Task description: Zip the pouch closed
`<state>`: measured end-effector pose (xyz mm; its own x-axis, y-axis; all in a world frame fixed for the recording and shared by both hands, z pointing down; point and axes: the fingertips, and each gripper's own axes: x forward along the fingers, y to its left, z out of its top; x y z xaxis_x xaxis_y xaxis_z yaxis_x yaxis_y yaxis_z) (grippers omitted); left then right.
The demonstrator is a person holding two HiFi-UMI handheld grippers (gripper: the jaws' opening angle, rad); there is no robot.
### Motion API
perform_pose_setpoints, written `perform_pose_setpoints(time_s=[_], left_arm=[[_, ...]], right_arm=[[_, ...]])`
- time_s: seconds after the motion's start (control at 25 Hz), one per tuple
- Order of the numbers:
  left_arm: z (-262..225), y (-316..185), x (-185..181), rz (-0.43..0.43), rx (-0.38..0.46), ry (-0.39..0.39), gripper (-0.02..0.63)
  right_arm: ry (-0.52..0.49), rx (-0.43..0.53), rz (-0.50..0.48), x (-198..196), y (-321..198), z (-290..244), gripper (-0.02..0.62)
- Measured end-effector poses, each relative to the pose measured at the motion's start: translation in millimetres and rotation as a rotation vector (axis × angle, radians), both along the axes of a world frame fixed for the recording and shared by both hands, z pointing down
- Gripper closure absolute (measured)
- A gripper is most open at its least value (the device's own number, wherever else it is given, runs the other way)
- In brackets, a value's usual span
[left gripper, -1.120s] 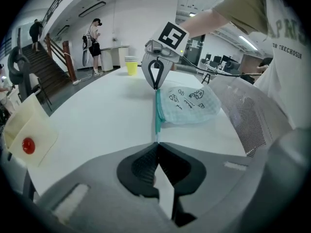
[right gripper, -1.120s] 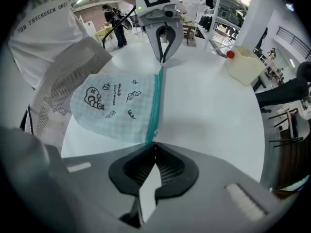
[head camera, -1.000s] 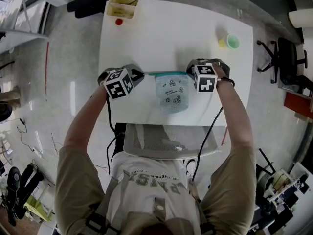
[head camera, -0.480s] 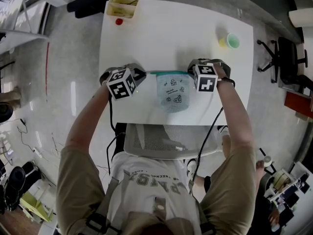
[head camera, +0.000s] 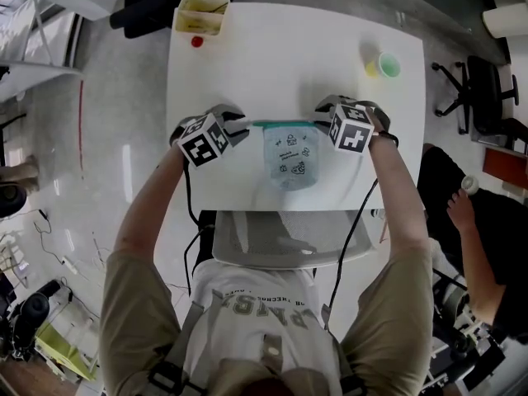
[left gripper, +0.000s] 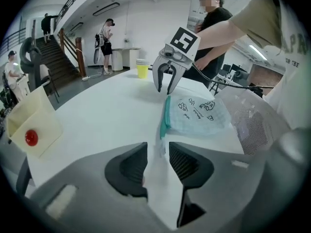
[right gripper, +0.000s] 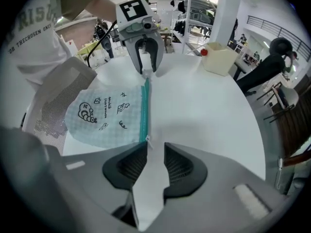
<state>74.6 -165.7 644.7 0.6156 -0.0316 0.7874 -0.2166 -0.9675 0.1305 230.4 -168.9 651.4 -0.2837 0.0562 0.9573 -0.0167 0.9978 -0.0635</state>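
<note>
A white table (head camera: 289, 64) fills the upper middle of the head view. At its upper-left corner stands a cream box (head camera: 201, 13), with a small red round object (head camera: 197, 41) just below it. At the upper right, a green cup (head camera: 389, 65) stands just beside a yellow cup (head camera: 373, 68). A grey mesh chair (head camera: 280, 238) sits below the table.

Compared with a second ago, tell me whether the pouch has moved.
No. The pouch still lies at the same spot by the near edge of the table.
</note>
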Motion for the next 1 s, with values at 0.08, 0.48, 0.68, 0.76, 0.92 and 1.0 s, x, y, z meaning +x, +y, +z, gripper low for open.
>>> perform_pose_setpoints(time_s=[0.08,0.48,0.68,0.76,0.92,1.0], left_arm=[[-2.9,-3.0,-0.4,-0.015,0.006,0.01,0.459],[-56.9,-14.2,-2.2,-0.126,0.063,0.126,0.459],[-108.1,-33.9,-11.9,-0.285,0.137,0.22,0.457],[-123.4,-35.6,-18.1,-0.385,0.145,0.261,0.457],[-154.3,-23.2,-22.5,-0.508,0.202,0.336,0.448],[-170.2,-15.5,-24.3,-0.557,0.234,0.372,0.448]], right_arm=[[-0.034,0.006,0.051,-1.6,-1.2,-5.6,0.483],[-0.304,0.197,0.432,-8.6,-16.4,-74.3,0.454],[-0.528,0.452,0.713,-3.7,-22.1,-154.5,0.403],[-0.621,0.606,0.876,10.6,-17.3,-190.5,0.396],[-0.775,0.817,1.228,41.5,17.5,-238.9,0.396],[-0.819,0.887,1.331,44.2,39.2,-255.0,0.396]])
